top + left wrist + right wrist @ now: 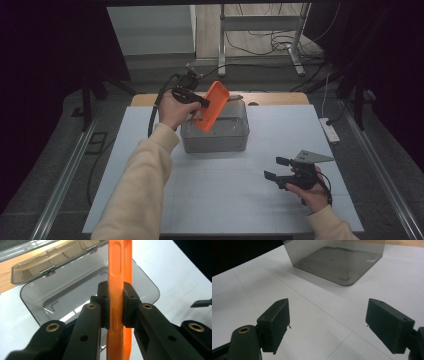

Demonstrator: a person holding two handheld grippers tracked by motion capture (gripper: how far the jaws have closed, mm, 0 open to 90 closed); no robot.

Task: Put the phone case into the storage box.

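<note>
Key relation: the orange phone case (pixel 212 106) hangs tilted over the open clear box (pixel 215 140), its lower end already inside the box's rim at the left-front part of the opening, its upper end leaning away toward the far edge of the worktop (pixel 150 150). So the long axis runs steeply top-to-bottom, not flat, and the box floor lies straight beneath the case's low end.

My left claw (pixel 199 103) has the case: in the left gripper view the two pads squeeze its thin side edges (pixel 116 302) about mid-length, jaws nearly closed w/ the case edge-on between them, long axis running straight up the frame. Below and beyond it I see the box interior (pixel 75 300) and its hinged lid (pixel 50 260) thrown back toward the far edge.

My right claw (pixel 280 170) rests near the right-front part of the worktop, well apart from the box, jaws spread wide w/ nothing between them; in the right gripper view the box's near corner (pixel 342 267) sits ahead of it.

Left hand is clearly the nearer one, it's right over the box. My read: next move is a drop or lay-down, so I need the case tipped flatter to match the box's long side, else it'll lean against the wall.
</note>
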